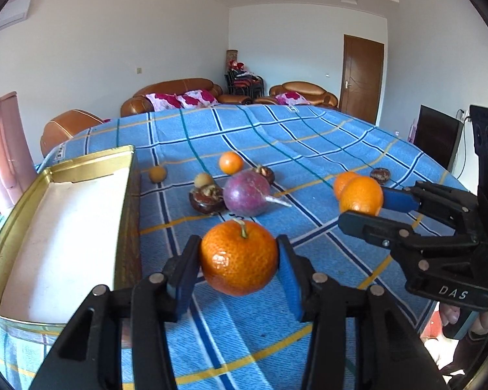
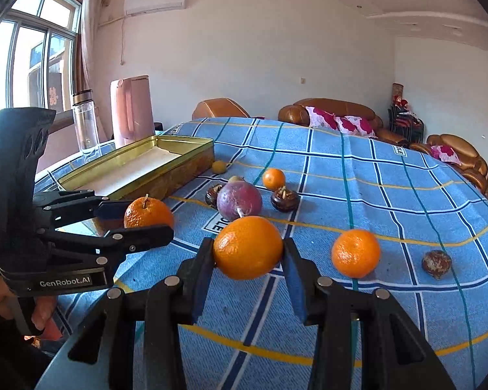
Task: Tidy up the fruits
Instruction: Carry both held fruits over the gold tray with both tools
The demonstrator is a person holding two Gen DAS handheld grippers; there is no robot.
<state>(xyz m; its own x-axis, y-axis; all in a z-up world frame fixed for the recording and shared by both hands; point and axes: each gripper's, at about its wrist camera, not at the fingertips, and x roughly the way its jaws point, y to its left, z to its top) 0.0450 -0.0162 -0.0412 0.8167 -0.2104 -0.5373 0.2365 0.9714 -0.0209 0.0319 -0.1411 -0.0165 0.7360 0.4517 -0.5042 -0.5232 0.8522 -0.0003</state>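
Orange-skinned fruit fills both tools: the left gripper (image 1: 239, 260) is clamped on a stemmed mandarin (image 1: 239, 256) beside the gold tin (image 1: 91, 162); the right gripper (image 2: 249, 253) is clamped on a smooth orange (image 2: 248, 252) above the blue checked cloth (image 2: 358, 169). Risk: round skins may slip from the flat pads if pressure eases, rolling into the loose fruit.

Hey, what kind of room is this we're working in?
Most likely a home living room: brown leather sofas with floral cushions line the far wall, an air conditioner hangs beside the window, and the fruit lies on a table under a blue checked cloth.
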